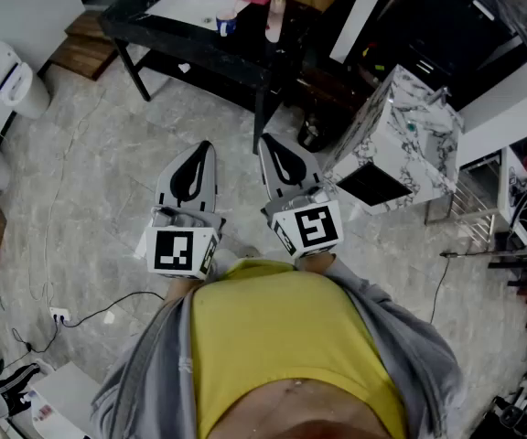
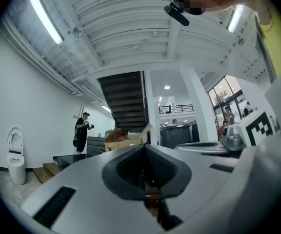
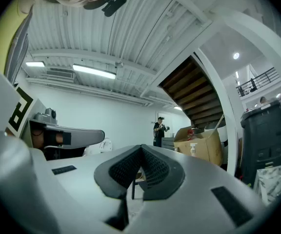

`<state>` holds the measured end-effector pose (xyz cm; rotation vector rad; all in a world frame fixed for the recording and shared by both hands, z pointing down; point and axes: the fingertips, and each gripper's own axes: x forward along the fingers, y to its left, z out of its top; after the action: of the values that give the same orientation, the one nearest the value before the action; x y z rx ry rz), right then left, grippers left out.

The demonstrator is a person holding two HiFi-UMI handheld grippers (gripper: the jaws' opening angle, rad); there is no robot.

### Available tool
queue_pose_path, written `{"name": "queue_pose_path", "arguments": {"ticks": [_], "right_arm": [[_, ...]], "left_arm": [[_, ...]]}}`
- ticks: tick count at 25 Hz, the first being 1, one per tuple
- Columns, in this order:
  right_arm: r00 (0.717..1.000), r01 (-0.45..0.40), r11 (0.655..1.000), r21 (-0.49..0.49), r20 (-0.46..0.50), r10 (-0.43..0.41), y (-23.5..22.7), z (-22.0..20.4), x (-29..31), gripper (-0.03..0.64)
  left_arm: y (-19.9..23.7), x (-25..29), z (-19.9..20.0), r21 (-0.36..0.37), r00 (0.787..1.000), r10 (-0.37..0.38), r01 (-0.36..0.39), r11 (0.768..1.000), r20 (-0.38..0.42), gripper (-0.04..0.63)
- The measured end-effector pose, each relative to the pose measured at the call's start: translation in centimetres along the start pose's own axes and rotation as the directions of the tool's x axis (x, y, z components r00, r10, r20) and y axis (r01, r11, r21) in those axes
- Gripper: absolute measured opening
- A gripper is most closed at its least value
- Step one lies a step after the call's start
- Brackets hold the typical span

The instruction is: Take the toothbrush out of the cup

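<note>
One toothbrush seems to stand in the cup on the black table at twelve o'clock, well apart from us. Our left tongs and right tongs, at six o'clock of it, are both pressed together on nothing; we judge approach, grasp and lift-out all remain.

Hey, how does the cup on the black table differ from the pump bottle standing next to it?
The pump bottle is taller and slimmer, while the cup is short and squat. The pump bottle is pale and closed by a pump head. The cup is darker and bluish, open on top, with what looks like a toothbrush sticking out. Both stand upright, side by side, on the black table.
</note>
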<state>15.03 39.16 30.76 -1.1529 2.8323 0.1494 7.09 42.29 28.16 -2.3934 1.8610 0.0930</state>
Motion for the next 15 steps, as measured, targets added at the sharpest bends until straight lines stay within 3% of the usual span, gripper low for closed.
{"name": "queue_pose_path", "arguments": {"ticks": [8, 15], "right_arm": [[1.000, -0.008, 1.000, 0.000, 0.021, 0.008, -1.1, -0.5, 2.8, 0.044], [1.000, -0.005, 1.000, 0.001, 0.023, 0.005, -3.0, -1.8, 9.1, 0.067]], "left_arm": [[1.8, 2.4, -0.7, -0.008, 1.000, -0.007, 0.007, 1.000, 0.000, 0.000], [6.2, 7.3, -1.9, -0.014, 1.000, -0.027, 0.027, 1.000, 0.011, 0.000]]}}
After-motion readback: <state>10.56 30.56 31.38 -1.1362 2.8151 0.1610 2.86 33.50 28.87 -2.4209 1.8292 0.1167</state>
